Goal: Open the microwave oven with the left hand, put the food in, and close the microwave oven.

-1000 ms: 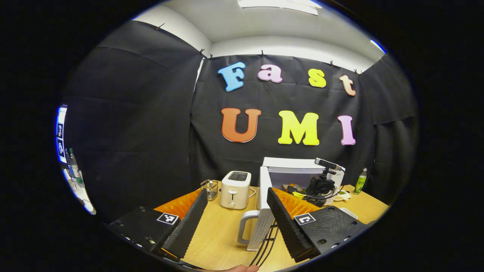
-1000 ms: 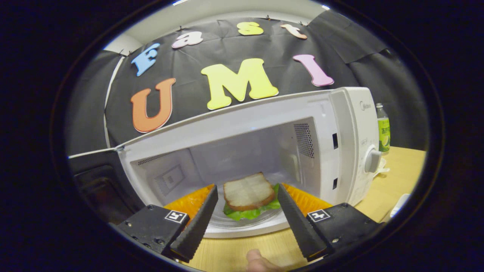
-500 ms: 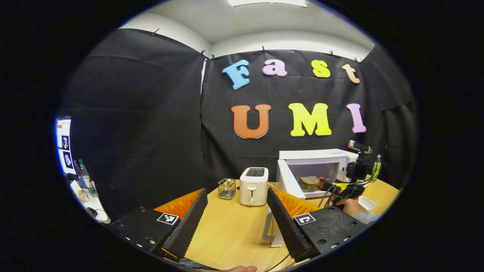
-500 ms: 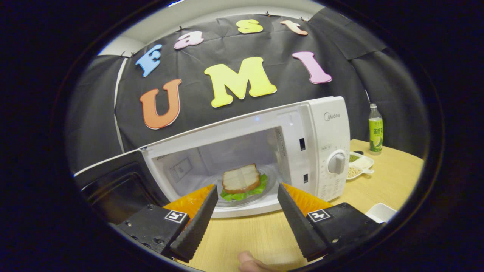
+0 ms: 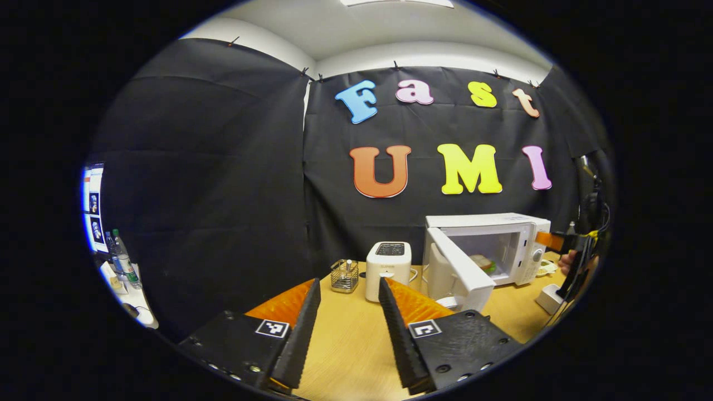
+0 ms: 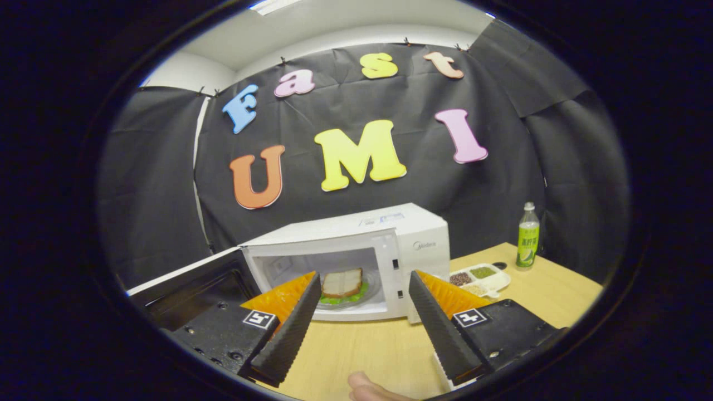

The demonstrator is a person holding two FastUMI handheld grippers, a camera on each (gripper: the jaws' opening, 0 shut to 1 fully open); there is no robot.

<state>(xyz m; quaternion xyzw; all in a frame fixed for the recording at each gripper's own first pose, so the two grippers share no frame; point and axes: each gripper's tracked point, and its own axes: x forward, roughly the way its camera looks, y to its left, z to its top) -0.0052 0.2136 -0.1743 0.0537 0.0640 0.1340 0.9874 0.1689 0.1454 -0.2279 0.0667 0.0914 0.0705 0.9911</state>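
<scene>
A white microwave oven [image 6: 390, 234] [image 5: 501, 228] stands on the wooden table with its door [image 6: 189, 281] [image 5: 459, 273] swung wide open. Inside it a sandwich [image 6: 341, 283] [image 5: 482, 263] with lettuce rests on the glass plate. In the right gripper view my right gripper [image 6: 362, 309] is open and empty, well back from the oven mouth. In the left gripper view my left gripper [image 5: 345, 314] is open over the table with nothing between its fingers, some way in front of and left of the door. The right gripper with its hand [image 5: 568, 259] appears at the far right of that view.
A white toaster [image 5: 387, 262] and a small wire basket [image 5: 344, 275] stand left of the oven. A divided tray of grains [image 6: 480, 277] and a green bottle [image 6: 526, 235] sit to its right. A white dish [image 5: 548, 298] lies near the right hand.
My right gripper has drawn back from the oven, leaving the sandwich inside. My left gripper has pulled away from the door and its fingers have come a little closer together.
</scene>
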